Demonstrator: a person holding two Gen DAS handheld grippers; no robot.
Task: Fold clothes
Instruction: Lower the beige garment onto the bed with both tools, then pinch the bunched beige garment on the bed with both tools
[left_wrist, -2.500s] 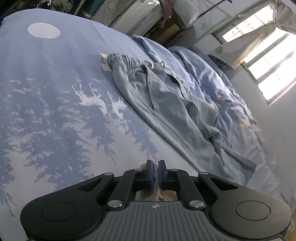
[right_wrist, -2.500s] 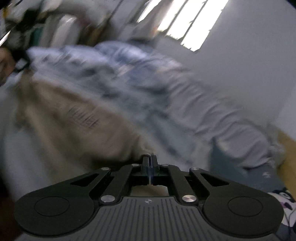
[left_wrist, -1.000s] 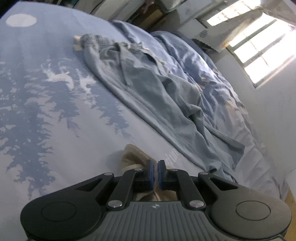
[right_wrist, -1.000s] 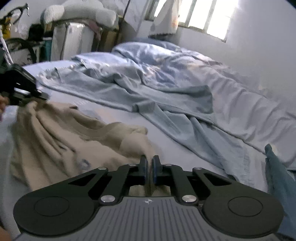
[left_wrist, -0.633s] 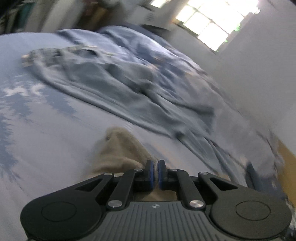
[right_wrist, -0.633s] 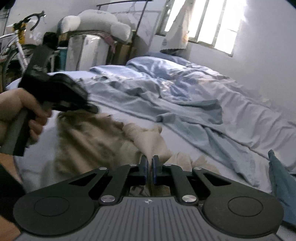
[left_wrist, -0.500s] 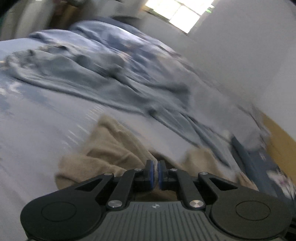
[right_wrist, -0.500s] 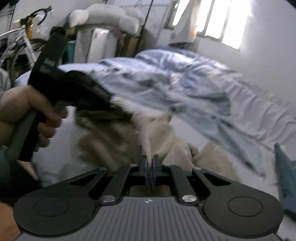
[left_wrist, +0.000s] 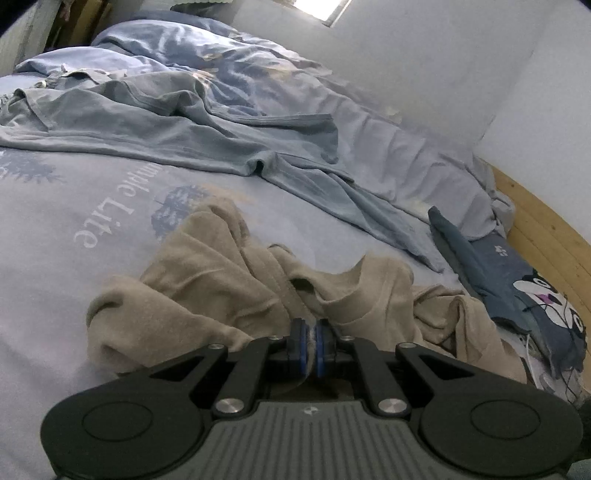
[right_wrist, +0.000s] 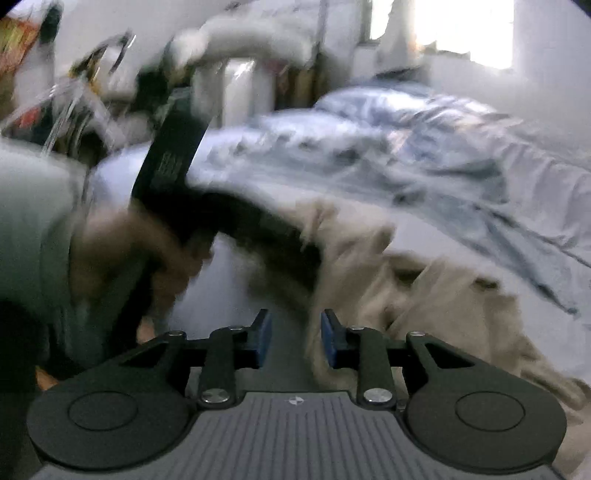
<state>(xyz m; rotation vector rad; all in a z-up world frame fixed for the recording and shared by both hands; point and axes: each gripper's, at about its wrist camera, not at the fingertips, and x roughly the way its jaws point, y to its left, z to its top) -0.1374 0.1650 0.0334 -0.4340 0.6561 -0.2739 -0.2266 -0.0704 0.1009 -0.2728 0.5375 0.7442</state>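
Left tongs (left_wrist: 309, 341) are pinching a fold of the tan shirt (left_wrist: 229, 280), which is lying crumpled on the bed (left_wrist: 55, 206) near a blue garment (left_wrist: 155, 125).

Right tongs (right_wrist: 295, 338) are opening, nothing between the pads; the shirt (right_wrist: 424, 295) is lying just beside them. Spreading is in hand; next, regrip a free edge and flatten.

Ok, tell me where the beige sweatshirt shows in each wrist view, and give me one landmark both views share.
Left wrist view: the beige sweatshirt lies crumpled at lower centre on the bed, a fold pinched in the left claw.
Right wrist view: it sits blurred at centre right, beside the right claw, whose jaws are opening.
Shared landmark: the rumpled grey-blue garment just beyond it.
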